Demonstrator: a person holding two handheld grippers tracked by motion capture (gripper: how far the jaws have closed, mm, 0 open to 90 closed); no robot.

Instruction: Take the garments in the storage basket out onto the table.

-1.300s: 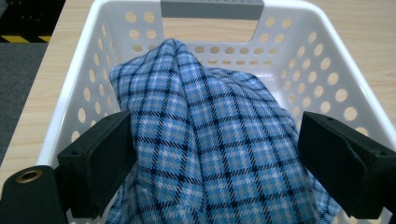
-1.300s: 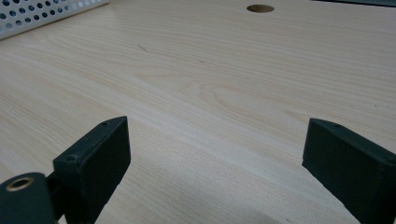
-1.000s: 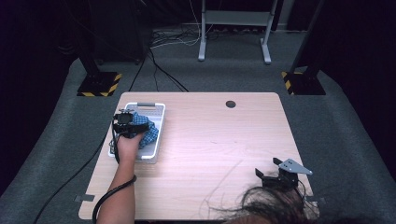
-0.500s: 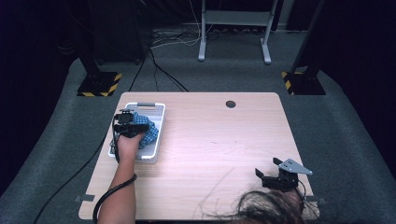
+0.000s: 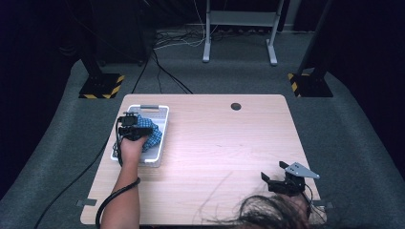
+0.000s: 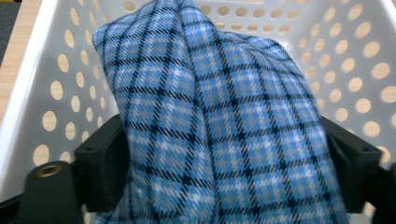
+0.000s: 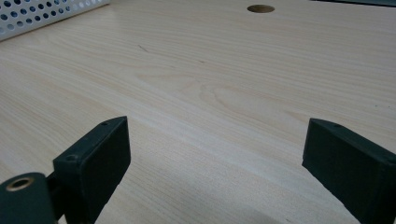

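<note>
Left tongs (image 6: 224, 154) have just been closing around the blue plaid cloth (image 6: 219, 116) in the white basket (image 6: 28, 93), centre-left of the high view; right tongs (image 7: 219, 163) gape empty; next, lift the cloth clear

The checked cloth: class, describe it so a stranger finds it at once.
Start at the wooden table, then its left side, where a white perforated basket sits. Inside, between the left gripper jaws, lies the cloth, the sole blue-and-black plaid fabric.

Left claw (image 5: 130, 127) just closing on cloth, right claw (image 5: 279, 179) spread wide
</note>
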